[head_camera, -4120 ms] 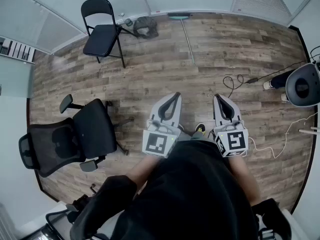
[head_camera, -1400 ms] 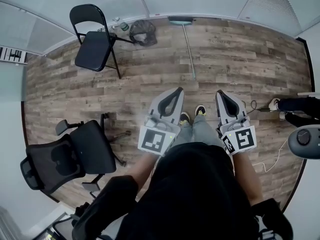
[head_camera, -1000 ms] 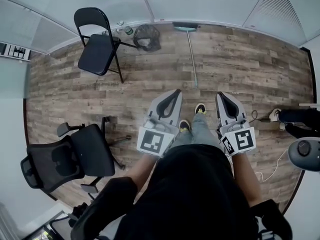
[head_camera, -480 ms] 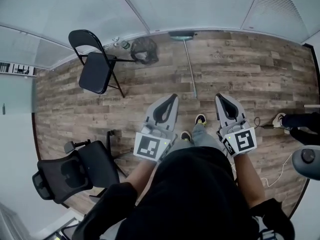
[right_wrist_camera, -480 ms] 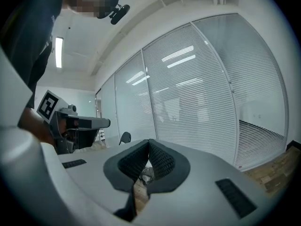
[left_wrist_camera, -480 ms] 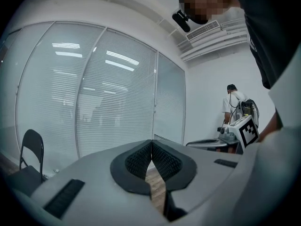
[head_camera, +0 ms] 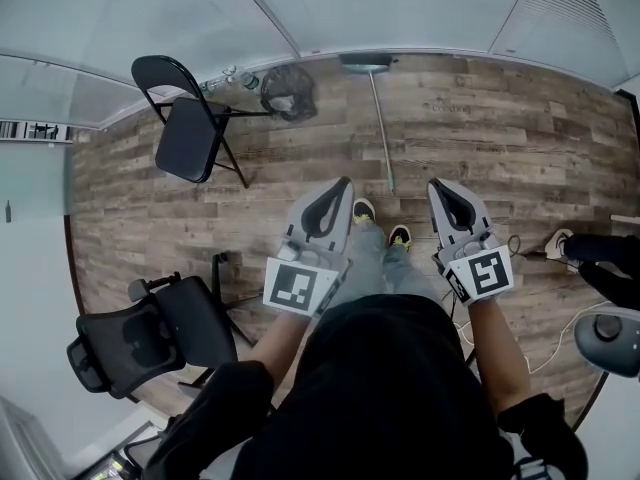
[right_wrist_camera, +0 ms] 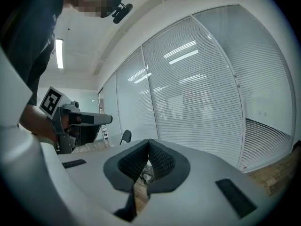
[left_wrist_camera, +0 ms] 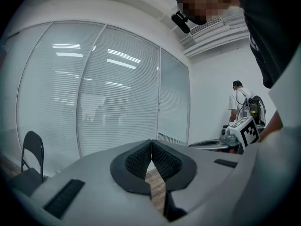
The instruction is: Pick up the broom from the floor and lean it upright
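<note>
The broom (head_camera: 380, 128) lies flat on the wooden floor ahead, its teal head (head_camera: 365, 62) against the far wall and its thin handle running back toward me. The handle's near end stops on the floor between my two grippers, just beyond my shoes. My left gripper (head_camera: 346, 182) is held level to the left of that end, shut and empty. To the right of it my right gripper (head_camera: 433, 184) is also shut with nothing in it. Seen from the left gripper (left_wrist_camera: 151, 143) and the right gripper (right_wrist_camera: 149, 142), the padded tips meet and only the blinds lie ahead.
A black folding chair (head_camera: 190, 118) stands at the far left, with a dark bag (head_camera: 287, 90) and bottles by the wall beside it. A black office chair (head_camera: 150, 333) is at my near left. Cables (head_camera: 520, 253), another person's shoe (head_camera: 558, 243) and a round grey device (head_camera: 610, 338) lie to the right.
I have walked forward with both grippers shut, level and side by side. The broom, the folding chair and the far wall are nearer; the handle's end now lies between the grippers.
</note>
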The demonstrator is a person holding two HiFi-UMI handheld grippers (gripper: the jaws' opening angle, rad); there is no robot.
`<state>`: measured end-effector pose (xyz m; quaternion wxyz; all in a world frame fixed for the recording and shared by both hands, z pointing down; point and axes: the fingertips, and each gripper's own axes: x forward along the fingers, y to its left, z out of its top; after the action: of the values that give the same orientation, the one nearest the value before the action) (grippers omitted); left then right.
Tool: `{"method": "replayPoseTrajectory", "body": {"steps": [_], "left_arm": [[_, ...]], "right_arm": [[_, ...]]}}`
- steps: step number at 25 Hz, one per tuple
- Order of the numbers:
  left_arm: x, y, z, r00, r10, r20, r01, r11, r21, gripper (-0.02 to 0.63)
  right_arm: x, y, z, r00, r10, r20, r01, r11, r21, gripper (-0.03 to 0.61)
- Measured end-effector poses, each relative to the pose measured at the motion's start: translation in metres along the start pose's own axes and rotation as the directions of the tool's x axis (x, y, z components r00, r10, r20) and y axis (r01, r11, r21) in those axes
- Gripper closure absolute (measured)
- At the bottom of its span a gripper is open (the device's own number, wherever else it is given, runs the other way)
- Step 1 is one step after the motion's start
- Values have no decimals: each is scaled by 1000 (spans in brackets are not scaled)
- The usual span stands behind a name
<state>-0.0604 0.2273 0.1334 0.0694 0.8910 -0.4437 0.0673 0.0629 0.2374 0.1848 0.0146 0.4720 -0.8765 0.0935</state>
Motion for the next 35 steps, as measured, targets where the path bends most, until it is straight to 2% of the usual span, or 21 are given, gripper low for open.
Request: {"method": "replayPoseTrajectory", "body": {"steps": [3, 10, 17, 19, 21, 25, 27, 31, 35], "left_arm": [[11, 14, -1, 1000, -7, 1, 7, 1000, 10, 592], [43, 53, -3, 999, -39, -14, 38, 999, -22, 592], [76, 107, -5, 997, -74, 32, 76, 993, -89, 592], [88, 125, -18, 996, -83, 12, 84, 991, -103, 592], [99, 145, -37, 996, -74, -48, 69, 993, -101, 592], [125, 167, -70, 991, -51, -123, 37, 993, -113, 592], [139, 167, -86, 989, -61, -133, 43, 990, -134, 592], [165, 167, -126, 984, -61, -170, 40, 991, -127, 592], [184, 172, -185, 976, -29, -218, -4, 989, -148, 592]], "right_arm": [[16, -3, 1, 1000, 4, -8, -4, 1000, -2, 561], [61, -7, 0, 998, 1, -59, -3, 999, -35, 561], [118, -22, -20, 977, -11, -213, -6, 997, -81, 561], [134, -29, -29, 967, -19, -253, -6, 995, -99, 561], [148, -38, -40, 958, -20, -285, -10, 995, -103, 561], [172, -65, -71, 941, 1, -339, -20, 998, -53, 561], [182, -77, -94, 926, 20, -378, -40, 998, -46, 561], [203, -94, -146, 894, 67, -444, -83, 996, -17, 561], [219, -105, -213, 860, 130, -493, -120, 991, 52, 561]]}}
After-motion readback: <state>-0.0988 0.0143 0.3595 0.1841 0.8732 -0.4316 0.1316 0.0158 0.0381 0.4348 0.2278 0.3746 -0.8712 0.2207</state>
